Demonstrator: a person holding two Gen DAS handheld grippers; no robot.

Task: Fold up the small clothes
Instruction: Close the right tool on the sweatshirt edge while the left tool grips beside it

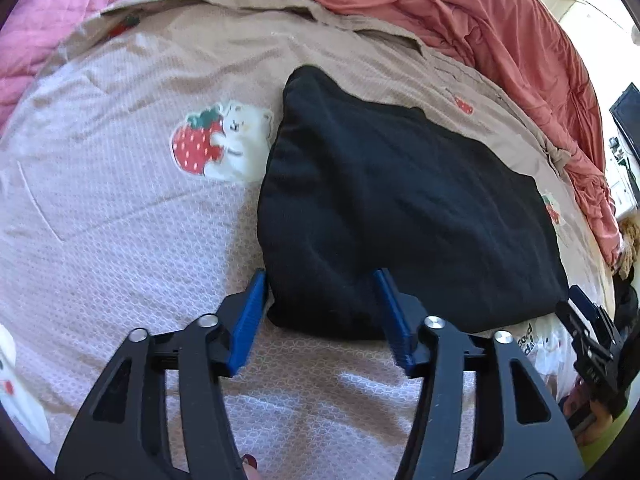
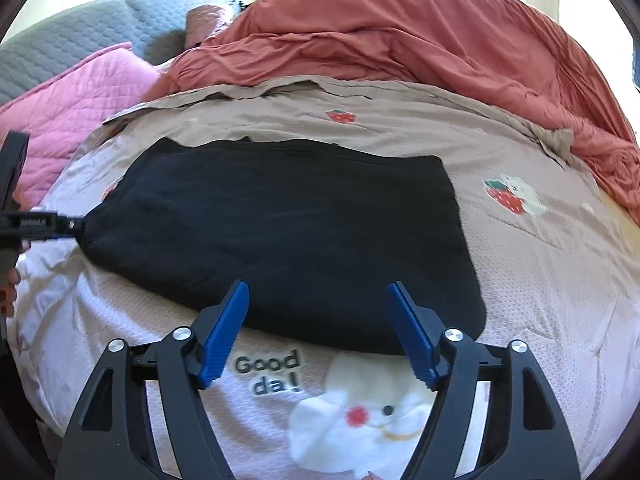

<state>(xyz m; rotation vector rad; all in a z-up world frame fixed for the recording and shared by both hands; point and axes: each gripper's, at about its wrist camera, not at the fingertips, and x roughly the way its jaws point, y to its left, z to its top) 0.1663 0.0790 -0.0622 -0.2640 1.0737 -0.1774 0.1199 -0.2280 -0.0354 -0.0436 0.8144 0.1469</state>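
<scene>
black garment [image 1: 400,216] is lying flat on the bear-print bedspread [image 1: 120,216], long axis running left to right. left gripper [image 1: 322,280] and right gripper [image 2: 318,292] are both gaping wide, holding nothing, straddling its near edge at opposite ends.

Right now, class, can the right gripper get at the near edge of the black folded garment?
Probably yes: the right gripper has its jaws open at the black folded garment near edge, and nothing lies between them on the patterned bedspread.
</scene>
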